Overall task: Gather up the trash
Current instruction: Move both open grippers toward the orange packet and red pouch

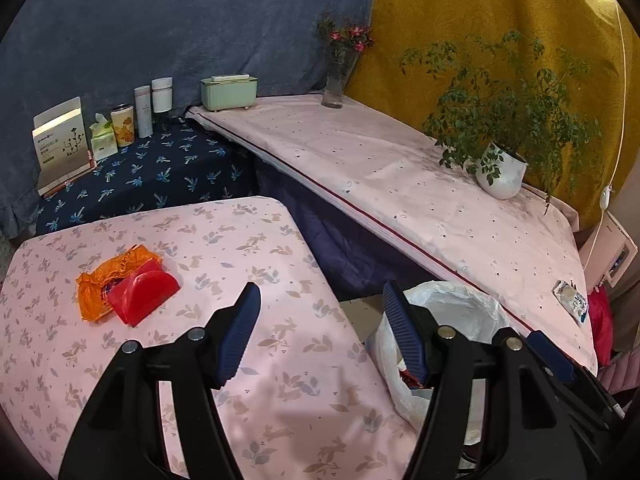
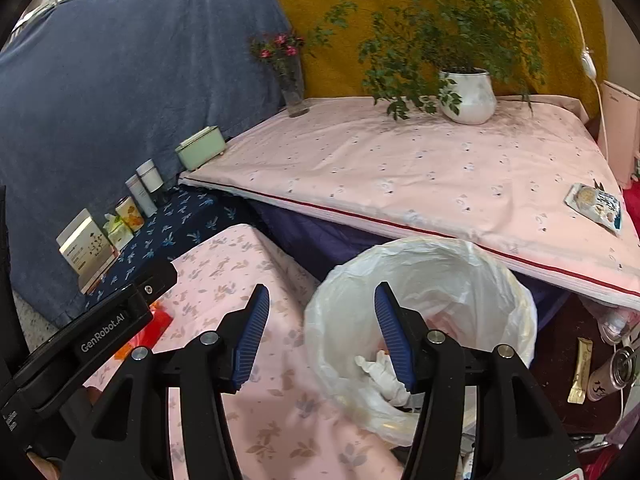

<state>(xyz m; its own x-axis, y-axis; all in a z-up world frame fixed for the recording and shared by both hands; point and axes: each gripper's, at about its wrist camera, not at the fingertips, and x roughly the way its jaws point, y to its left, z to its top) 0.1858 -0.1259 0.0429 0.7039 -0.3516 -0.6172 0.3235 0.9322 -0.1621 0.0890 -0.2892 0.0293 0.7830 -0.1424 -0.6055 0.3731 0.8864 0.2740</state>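
While both the left gripper (image 1: pixel 320 334) and right gripper (image 2: pixel 320 336) are held apart and empty, the orange wrapper (image 1: pixel 105 282) at near left could be missed or dropped beside the lined bin (image 2: pixel 420 320).

Pink rabbit-print table (image 1: pixel 248 344) with orange wrapper (image 1: pixel 100 284) and red plastic piece (image 1: pixel 146 294)
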